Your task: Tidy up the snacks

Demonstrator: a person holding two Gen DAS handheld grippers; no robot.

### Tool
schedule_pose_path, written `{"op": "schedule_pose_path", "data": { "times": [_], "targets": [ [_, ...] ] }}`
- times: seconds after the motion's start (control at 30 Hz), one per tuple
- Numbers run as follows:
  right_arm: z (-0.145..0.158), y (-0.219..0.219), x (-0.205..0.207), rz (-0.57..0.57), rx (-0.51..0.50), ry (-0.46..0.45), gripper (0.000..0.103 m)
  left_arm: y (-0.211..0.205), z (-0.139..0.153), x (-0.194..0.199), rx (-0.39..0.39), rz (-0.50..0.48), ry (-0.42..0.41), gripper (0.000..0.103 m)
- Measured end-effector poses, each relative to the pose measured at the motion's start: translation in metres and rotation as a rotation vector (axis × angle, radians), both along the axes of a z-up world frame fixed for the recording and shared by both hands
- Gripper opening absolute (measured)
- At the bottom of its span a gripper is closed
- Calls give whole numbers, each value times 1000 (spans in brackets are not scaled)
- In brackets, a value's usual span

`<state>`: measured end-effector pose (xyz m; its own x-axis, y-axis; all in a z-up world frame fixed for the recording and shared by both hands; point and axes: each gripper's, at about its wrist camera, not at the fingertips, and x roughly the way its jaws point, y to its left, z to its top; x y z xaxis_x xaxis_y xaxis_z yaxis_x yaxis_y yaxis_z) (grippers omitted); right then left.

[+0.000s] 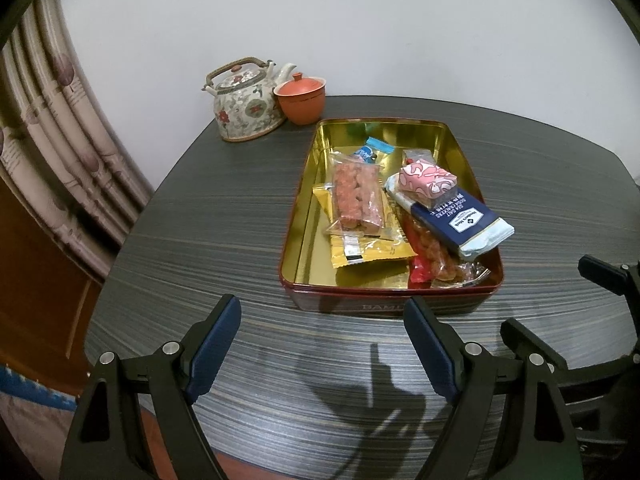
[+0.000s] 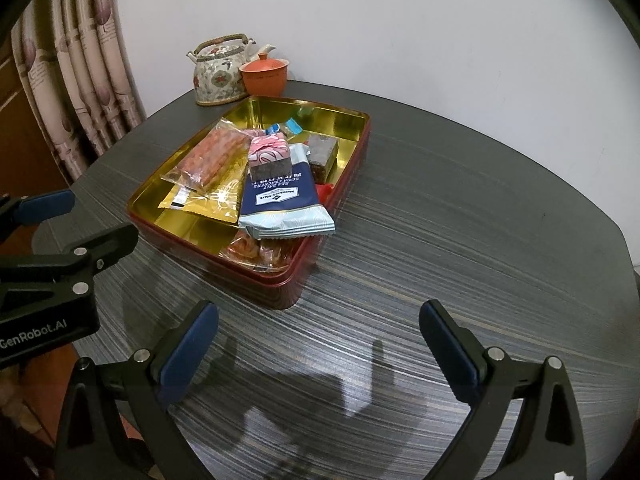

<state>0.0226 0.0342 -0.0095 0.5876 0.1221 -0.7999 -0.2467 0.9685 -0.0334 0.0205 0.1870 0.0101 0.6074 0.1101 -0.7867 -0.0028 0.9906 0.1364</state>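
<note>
Blue-padded black left tongs (image 1: 322, 322) stand spread wide over the desk (image 1: 200, 248), nothing between the pads, tilted downward toward the near wall of the tin (image 1: 384, 304). The right tongs (image 2: 318, 330) are likewise spread and empty, angled down at bare desk just short of the tin's near corner. The two tools sit side by side, each showing at the edge of the other's view.

Beyond them, the red tin with a gold inside rests flat on the dark striped desk, holding the snacks. A navy cracker pack (image 1: 460, 220) lies across the tin's right side, its pale end overhanging the rim. A pink wrapped cake (image 1: 426, 182) sits on top of it. To the left, a clear pack of orange snacks (image 1: 358, 196) lies over a yellow packet (image 1: 372, 252). A red wrapper (image 1: 422, 270) and a clear bag of orange sweets (image 1: 452, 268) lie at the near right corner.

Behind the tin, against the wall, stand a flowered teapot (image 1: 246, 106) and an orange lidded cup (image 1: 300, 98), touching. A patterned curtain (image 1: 60, 140) hangs at left.
</note>
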Motion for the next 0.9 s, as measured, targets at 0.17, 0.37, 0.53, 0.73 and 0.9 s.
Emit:
{"op": "schedule_pose_path", "data": {
  "times": [0.17, 0.37, 0.53, 0.73, 0.9],
  "targets": [
    [0, 0, -1, 3, 2, -2, 100, 0, 0, 0, 0, -1, 0, 84],
    [0, 1, -2, 4, 4, 1, 100, 0, 0, 0, 3, 1, 0, 84],
    [-1, 0, -2, 5, 5, 1, 100, -1, 1, 0, 2, 0, 0, 84],
    [-1, 0, -2, 2, 11, 4, 100, -1, 1, 0, 2, 1, 1, 84],
    [-2, -1, -4, 3, 11, 8, 100, 0, 1, -1, 2, 1, 1, 84]
  ]
}}
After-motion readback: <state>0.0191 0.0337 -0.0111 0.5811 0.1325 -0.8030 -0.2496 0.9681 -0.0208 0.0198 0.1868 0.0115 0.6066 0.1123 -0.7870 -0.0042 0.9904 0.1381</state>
